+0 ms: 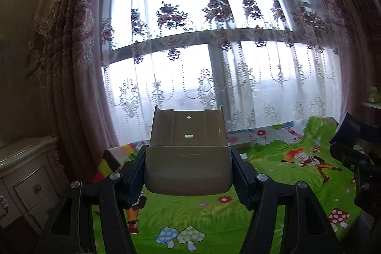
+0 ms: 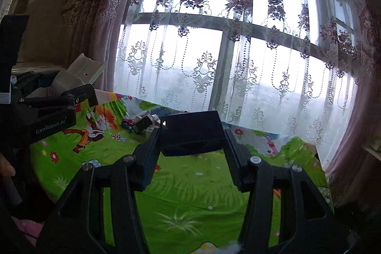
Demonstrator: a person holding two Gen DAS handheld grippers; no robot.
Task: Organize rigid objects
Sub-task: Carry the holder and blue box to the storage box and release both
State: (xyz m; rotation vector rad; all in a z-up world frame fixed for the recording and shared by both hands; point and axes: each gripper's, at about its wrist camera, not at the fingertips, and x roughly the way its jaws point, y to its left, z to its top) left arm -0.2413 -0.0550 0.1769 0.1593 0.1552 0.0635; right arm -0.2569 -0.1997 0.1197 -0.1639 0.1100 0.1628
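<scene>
The left tool point(image 1: 188, 173) is clamped on one beige holder point(image 1: 188, 158), lifted above the bed point(image 1: 273, 173) with its green cartoon sheet. The right tool point(image 2: 193, 142) is clamped on one black box point(image 2: 193, 132), also raised over the bed. A few small boxes point(image 2: 145, 124) lie in a cluster on the sheet near the lace curtain point(image 2: 214, 58); their number is unclear.

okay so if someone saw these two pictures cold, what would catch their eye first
Probably the bright window behind the flowered lace curtain, filling the top of both views. Next, the grass-green cartoon bedsheet below, and each gripper lifted over it with something clamped: the left gripper holds a beige holder, the right gripper a black box.
</scene>
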